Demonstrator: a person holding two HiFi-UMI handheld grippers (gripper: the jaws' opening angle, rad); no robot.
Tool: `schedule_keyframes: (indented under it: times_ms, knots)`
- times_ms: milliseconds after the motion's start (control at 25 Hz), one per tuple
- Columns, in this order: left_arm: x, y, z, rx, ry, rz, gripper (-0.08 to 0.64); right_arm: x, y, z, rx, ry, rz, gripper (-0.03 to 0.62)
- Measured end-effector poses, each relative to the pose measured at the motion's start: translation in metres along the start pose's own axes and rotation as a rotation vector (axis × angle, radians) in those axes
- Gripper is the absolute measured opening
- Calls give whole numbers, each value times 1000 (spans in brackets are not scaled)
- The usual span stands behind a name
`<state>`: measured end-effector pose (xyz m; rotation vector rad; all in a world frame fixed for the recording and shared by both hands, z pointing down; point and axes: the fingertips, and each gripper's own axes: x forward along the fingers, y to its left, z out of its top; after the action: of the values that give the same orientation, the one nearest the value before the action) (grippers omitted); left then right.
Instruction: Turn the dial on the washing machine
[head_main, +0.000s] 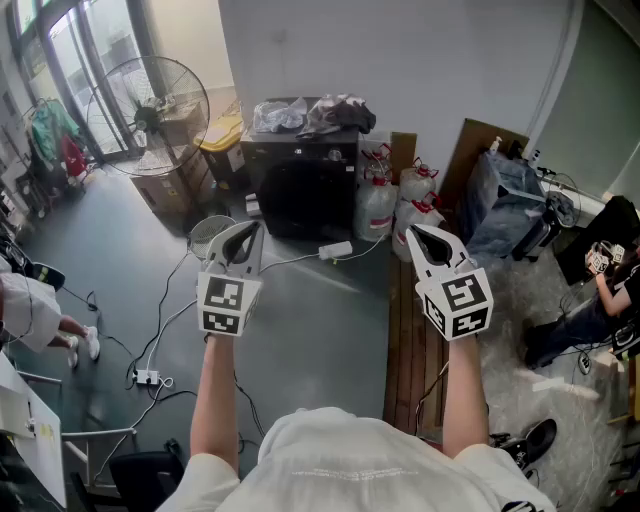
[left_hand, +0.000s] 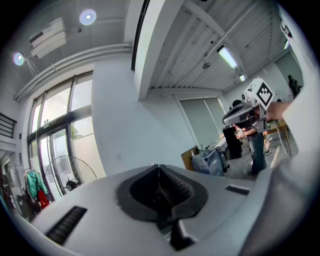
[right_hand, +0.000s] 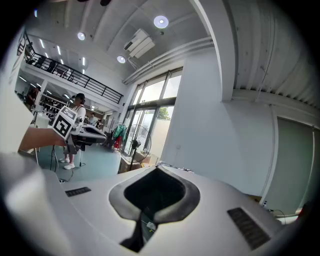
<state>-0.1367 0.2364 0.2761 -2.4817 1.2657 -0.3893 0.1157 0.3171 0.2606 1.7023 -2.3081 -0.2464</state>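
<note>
A black box-shaped machine (head_main: 300, 185), which may be the washing machine, stands against the far wall with bags and cloth (head_main: 310, 113) piled on top. I cannot make out a dial on it. My left gripper (head_main: 243, 232) and right gripper (head_main: 420, 235) are held up side by side well short of the machine, pointing toward it. Both are shut with nothing between the jaws. In the left gripper view the left gripper (left_hand: 158, 166) has its tips meeting, with the wall beyond. The right gripper (right_hand: 157, 167) looks the same in the right gripper view.
A standing fan (head_main: 150, 105) and a yellow bin (head_main: 222, 135) are at the back left. White jugs (head_main: 390, 205) sit right of the machine. Cables and a power strip (head_main: 147, 377) lie on the floor. Wooden planks (head_main: 410, 340) lie at right. People (head_main: 590, 300) are nearby.
</note>
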Motion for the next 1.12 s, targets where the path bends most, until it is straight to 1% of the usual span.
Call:
schedule_keyframes:
  times_ms: [120, 200, 320, 480, 600, 720, 880, 1000, 1120]
  knots:
    - [8, -10, -4, 6, 8, -9, 17, 4, -1, -6, -11, 0, 44, 15]
    - [13, -16, -9, 8, 22, -13, 18, 5, -5, -11, 16, -11, 62, 15]
    - [15, -23, -19, 12, 41, -10, 18, 8, -15, -26, 66, -2, 75, 15]
    - [30, -27, -35, -1, 81, -14, 18, 25, -28, -48, 76, 31, 96, 15]
    - [52, -18, -41, -1, 84, -16, 18, 46, -38, -53, 93, 25, 96, 14]
    - [84, -1, -55, -15, 72, -15, 17, 84, -44, -60, 71, 17, 84, 14]
    - [142, 21, -79, -16, 66, -53, 18, 151, -50, -71, 22, 50, 89, 14]
    - [195, 50, -81, -37, 47, -79, 17, 205, -64, -60, 32, 48, 97, 14]
    - [247, 85, -75, -56, 19, -85, 18, 259, -78, -42, 62, 27, 129, 14]
